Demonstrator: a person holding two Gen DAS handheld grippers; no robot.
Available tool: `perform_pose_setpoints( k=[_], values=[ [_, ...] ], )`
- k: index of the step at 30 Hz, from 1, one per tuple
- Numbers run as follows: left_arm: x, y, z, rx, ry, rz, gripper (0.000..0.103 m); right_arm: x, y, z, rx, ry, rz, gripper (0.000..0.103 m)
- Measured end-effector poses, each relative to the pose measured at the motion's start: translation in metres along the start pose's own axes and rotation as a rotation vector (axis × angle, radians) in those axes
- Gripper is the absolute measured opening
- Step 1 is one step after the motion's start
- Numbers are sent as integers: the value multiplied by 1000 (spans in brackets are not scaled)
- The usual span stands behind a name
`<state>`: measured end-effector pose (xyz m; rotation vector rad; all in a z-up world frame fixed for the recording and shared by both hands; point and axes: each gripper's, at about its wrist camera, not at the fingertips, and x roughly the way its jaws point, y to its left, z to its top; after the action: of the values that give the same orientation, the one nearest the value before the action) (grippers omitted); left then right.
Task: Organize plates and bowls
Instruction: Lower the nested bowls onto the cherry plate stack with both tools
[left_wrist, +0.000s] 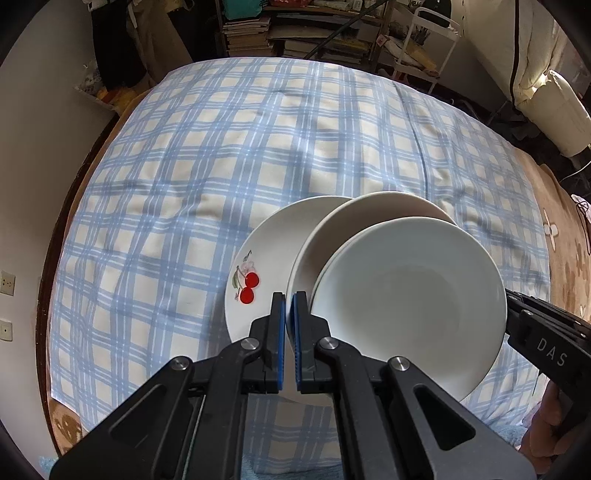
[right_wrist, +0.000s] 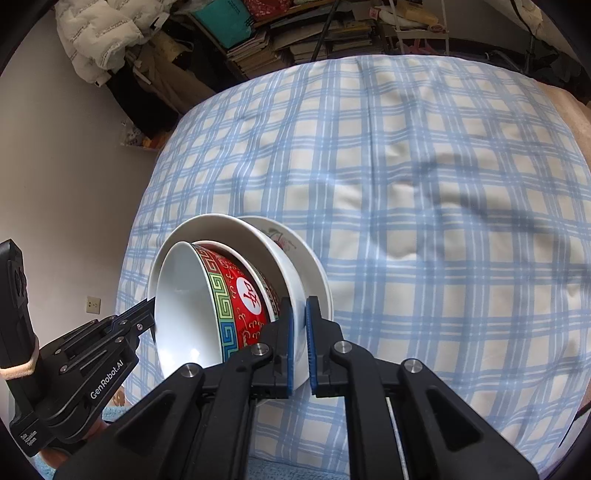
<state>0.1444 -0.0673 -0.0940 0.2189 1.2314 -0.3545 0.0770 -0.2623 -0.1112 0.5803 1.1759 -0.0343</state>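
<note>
stack of dishes held tilted above the checked cloth (left_wrist: 184, 166). cherry plate (left_wrist: 255, 266) lies lowest, nearest the cloth; white bowl (left_wrist: 332, 236) rests on it; red bowl (right_wrist: 243, 295) nests inside, white interior facing the left side. left gripper (left_wrist: 289, 306) is clamped on the white bowl's rim. right gripper (right_wrist: 300, 314) is clamped on the opposite rim. both sets of jaws nearly closed.

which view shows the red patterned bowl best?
Right wrist: the red patterned bowl shows its red side and white inside, nested in the stack. The left wrist view shows only white dishes; its pattern is hidden.
</note>
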Motion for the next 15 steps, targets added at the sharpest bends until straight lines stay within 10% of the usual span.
perform_pose_setpoints(
  k=[15],
  values=[
    [21, 13, -12, 0, 1, -2, 3, 27, 10, 2, -87, 65, -19, 10]
  ],
)
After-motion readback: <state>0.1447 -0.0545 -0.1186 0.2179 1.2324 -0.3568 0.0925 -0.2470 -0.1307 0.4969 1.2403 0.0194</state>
